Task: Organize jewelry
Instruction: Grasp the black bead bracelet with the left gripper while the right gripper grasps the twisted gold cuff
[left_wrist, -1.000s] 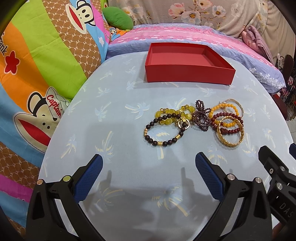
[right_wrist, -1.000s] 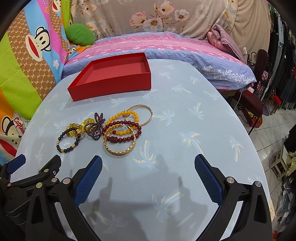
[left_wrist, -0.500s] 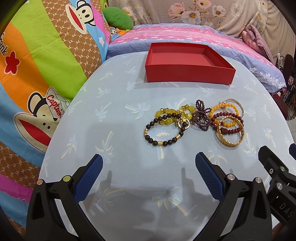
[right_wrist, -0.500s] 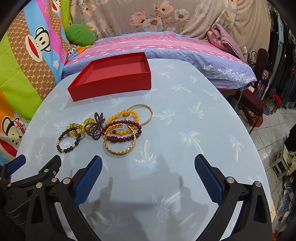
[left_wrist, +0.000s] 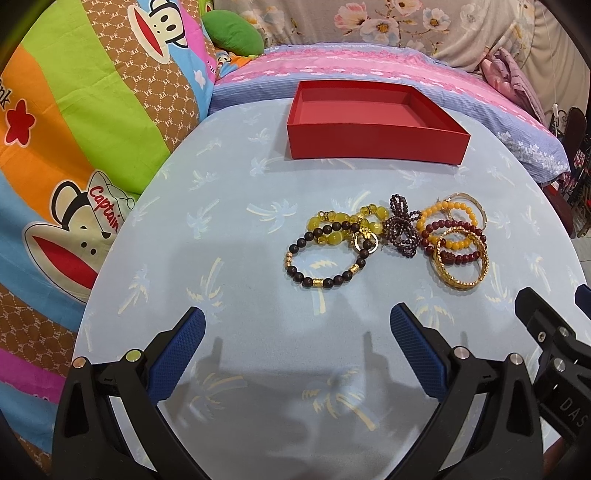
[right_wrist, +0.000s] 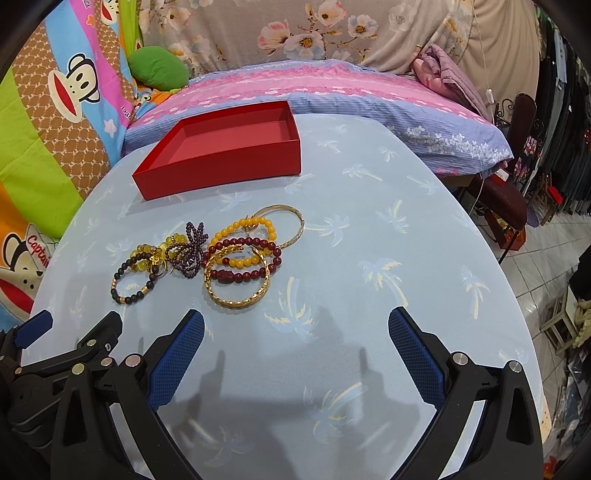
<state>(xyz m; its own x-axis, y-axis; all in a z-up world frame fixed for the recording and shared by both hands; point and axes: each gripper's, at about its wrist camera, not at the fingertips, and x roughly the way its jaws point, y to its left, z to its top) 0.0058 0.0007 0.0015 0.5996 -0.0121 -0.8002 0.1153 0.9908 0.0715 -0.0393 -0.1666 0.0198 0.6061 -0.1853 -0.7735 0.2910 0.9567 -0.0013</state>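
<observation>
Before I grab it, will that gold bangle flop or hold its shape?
The gold bangle looks like a rigid hoop, so it likely keeps its shape. It overlaps the dark red bead bracelet, so lifting may drag that along. Its shiny surface may slip.

Two low side-by-side wrist views, both facing bracelets (left_wrist: 388, 240) and box (right_wrist: 225, 147)

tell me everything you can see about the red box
The red box is a shallow, open rectangular tray, apparently matte cardboard, with low straight walls and a paler red floor. Nothing lies inside it. It sits flat at the far side of the palm-print tablecloth, beyond the bracelet pile and apart from it.
</observation>
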